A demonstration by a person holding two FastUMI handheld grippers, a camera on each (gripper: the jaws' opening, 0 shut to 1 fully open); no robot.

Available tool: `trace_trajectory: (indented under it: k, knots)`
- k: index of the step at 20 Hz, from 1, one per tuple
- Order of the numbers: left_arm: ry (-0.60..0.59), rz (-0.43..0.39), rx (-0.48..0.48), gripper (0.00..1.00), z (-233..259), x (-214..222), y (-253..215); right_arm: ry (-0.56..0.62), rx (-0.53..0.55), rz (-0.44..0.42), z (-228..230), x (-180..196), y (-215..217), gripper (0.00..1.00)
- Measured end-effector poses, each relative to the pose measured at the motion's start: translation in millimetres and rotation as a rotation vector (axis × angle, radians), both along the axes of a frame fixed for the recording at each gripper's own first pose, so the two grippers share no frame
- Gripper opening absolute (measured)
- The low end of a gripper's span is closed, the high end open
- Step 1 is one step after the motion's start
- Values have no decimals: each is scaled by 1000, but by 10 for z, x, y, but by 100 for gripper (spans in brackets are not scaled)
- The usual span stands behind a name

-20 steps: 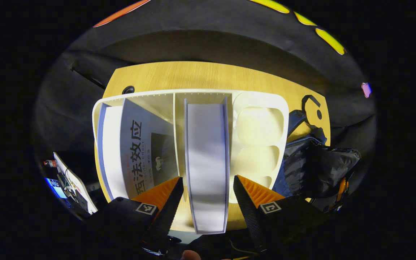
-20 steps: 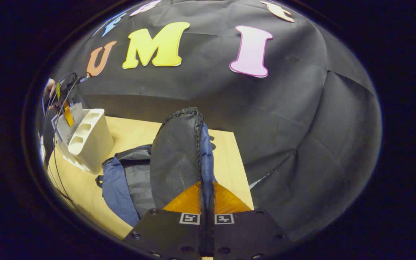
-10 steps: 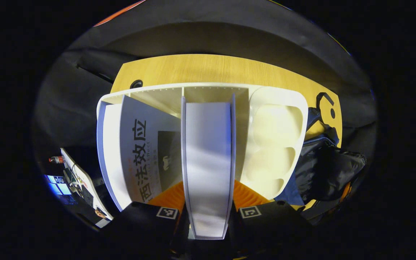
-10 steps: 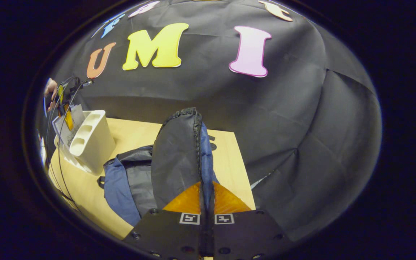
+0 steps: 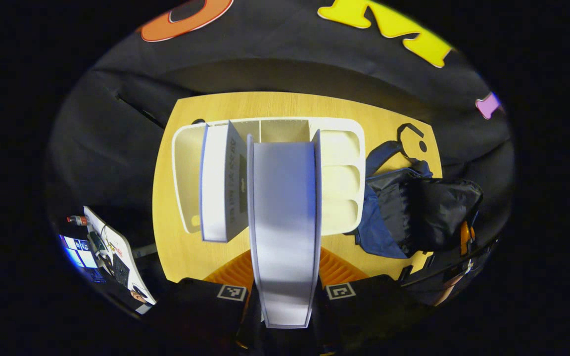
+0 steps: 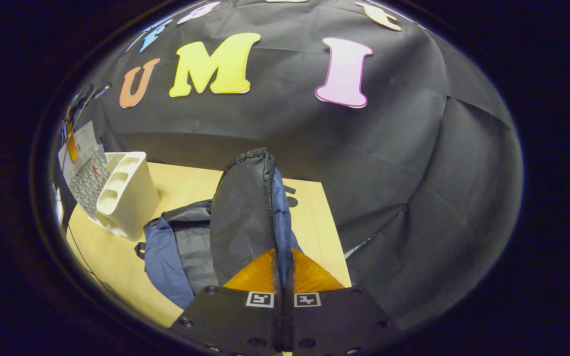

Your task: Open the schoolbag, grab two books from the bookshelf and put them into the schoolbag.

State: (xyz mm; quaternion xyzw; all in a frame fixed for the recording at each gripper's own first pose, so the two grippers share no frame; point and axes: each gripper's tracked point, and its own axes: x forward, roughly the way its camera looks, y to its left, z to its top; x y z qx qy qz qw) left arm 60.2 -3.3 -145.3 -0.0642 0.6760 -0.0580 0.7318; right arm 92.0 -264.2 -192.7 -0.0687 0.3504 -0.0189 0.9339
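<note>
Left gripper [image 5: 285,277] squeezes a white book [image 5: 284,217] — held up over the bookshelf [image 5: 344,148] on the table [image 5: 285,104] — while right gripper [image 6: 283,277] pinches the schoolbag [image 6: 243,207] flap.

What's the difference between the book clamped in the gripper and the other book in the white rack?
The held book is pinched between the left gripper fingers, raised above the bookshelf; the second book stands in a bookshelf slot, ungripped. The held book shows its page edge; the second book also shows a printed cover. Both have pale pages and bluish-grey covers.
</note>
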Motion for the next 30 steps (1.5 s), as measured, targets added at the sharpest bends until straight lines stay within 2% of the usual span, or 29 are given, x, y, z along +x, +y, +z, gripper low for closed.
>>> trace_trajectory:
  k: [5,7,11,14,17,18,20,27,30]
  knots:
    - [-114,95,-158,43,624,-213,92,-4,-2,-5,26,-58,64,0]
    - [-149,165,-266,43,778,-242,1,-1,2,-13,22,-74,84,0]
    - [-155,275,-488,43,783,-315,-399,3,-3,-18,41,-95,105,0]
    - [-174,280,-587,43,654,-333,-782,12,-9,-18,26,-110,136,2]
    - [-180,263,-691,43,533,-422,-1274,19,-13,-25,17,-119,138,0]
    - [-178,256,-709,43,447,-457,-1437,20,-13,-30,18,-125,128,2]
    - [-172,247,-718,43,234,-502,-1753,27,-10,-32,19,-120,134,0]
    - [-134,151,-661,43,-666,-645,-2727,42,-17,-28,38,-154,96,0]
    - [-120,147,-650,43,-979,-634,-3012,41,-17,-32,47,-169,71,2]
